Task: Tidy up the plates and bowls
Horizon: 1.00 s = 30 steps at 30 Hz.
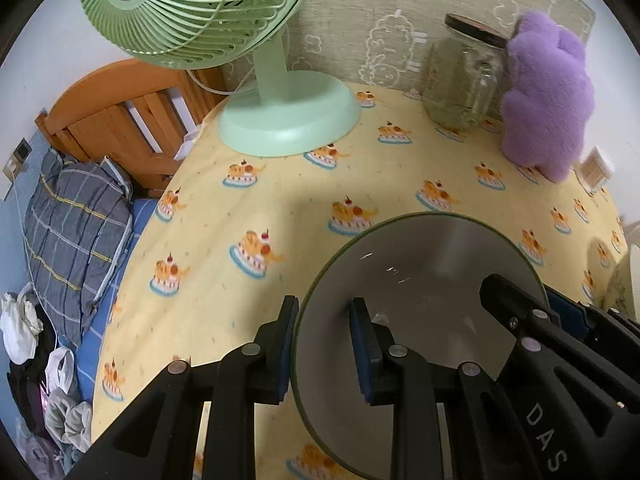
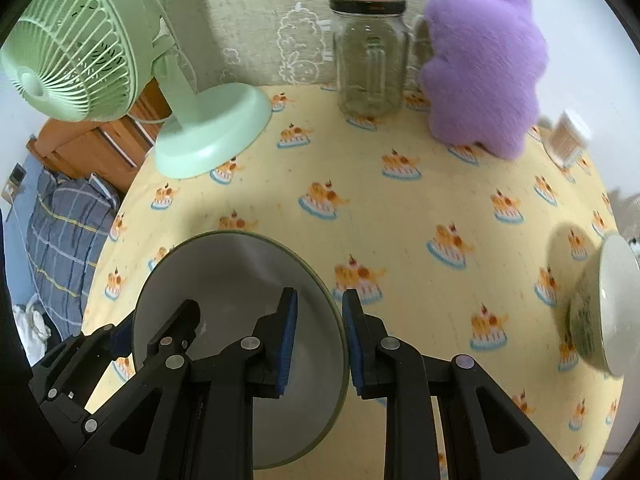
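Both tools point(image 1: 322, 344) point(image 2: 318, 342) clamp bowl point(image 1: 424, 280) rim; tablecloth point(image 2: 400, 216) ahead open.

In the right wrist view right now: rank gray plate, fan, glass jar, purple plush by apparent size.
1. gray plate, though it is nearest the camera
2. fan
3. purple plush
4. glass jar
Fan and plush look close, so their order is unsure.

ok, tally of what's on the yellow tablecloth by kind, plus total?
Bowls: 2 — grey bowl gripped at its rim by both tongs, white bowl
Fans: 1
Glass jars: 1
Plush toys: 1
Small containers: 1
Total: 6
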### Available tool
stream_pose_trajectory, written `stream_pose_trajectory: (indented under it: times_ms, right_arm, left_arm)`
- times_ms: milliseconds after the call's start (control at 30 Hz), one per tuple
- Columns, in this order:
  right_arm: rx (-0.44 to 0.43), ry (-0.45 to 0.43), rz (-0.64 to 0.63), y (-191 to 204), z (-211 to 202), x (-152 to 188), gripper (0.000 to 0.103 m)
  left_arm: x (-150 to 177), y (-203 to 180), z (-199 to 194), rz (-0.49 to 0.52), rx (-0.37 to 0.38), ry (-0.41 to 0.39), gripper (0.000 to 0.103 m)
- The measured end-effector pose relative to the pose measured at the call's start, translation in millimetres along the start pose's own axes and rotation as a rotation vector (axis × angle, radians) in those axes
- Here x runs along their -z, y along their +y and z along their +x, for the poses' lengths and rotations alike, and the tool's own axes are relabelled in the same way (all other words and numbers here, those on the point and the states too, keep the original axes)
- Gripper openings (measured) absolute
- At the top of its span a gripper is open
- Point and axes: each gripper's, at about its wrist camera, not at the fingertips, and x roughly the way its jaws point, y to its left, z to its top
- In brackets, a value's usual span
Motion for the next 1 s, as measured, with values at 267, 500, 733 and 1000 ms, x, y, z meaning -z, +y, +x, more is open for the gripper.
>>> stream_pose_trajectory:
  times_ms: [267,500,733,1000]
  right_arm:
    - [0.027,-0.032,0.013,-2.6,-41.4,17.6,0.027]
    - [0.042,-0.07,0.03,-0.1,-81.4,31.2,0.027]
    - [0.052,-0.097,0.041,6.7,-119.0,48.0,0.027]
    - [0.085,-0.112,0.045,13.8,-155.6,81.2,0.027]
  left_arm:
    - [15.8,-4.7,-38.7,0.017,0.032,-0.027,0.024]
    - [26.0,-3.0,-77.3,0.039,0.051,-0.064,0.024]
    - [41.3,3.4,-114.4,0.047,0.066,-0.089,0.025]
    - [70.4,10.9,-145.6,0.064,0.097,-0.1,0.025]
